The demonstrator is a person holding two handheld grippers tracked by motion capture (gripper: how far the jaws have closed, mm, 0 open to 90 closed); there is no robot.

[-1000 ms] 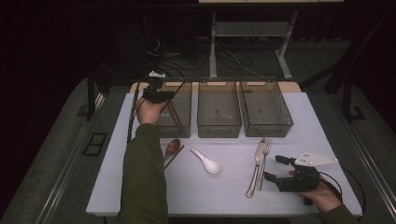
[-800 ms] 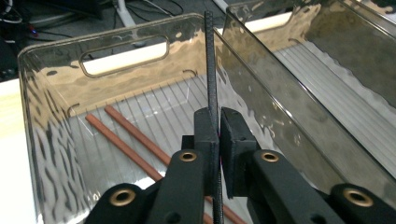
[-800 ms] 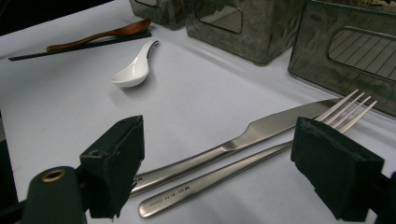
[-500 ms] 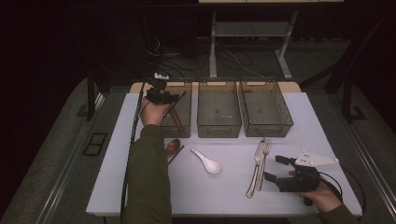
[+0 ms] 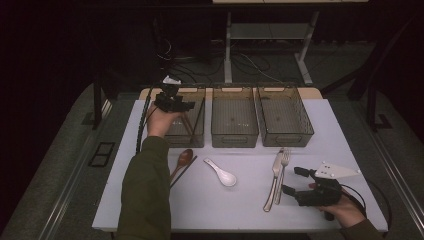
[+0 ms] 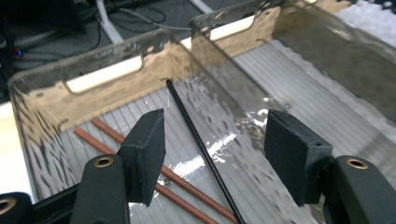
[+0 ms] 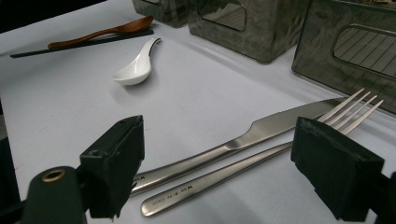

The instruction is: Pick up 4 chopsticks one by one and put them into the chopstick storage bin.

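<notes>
Left gripper (image 5: 172, 101) hangs over the left bin (image 6: 44, 140), jaws just opening, nothing gripped; a black chopstick (image 6: 201, 149) apparently leans inside against the wall. Right gripper (image 5: 300, 181) sits spread beside the knife (image 7: 243, 137) and fork (image 7: 261, 161).

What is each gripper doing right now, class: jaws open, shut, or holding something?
Left gripper: jaws just opening, nothing gripped, over the black chopstick in the left bin.
Right gripper: open, empty, above the knife and fork.
</notes>
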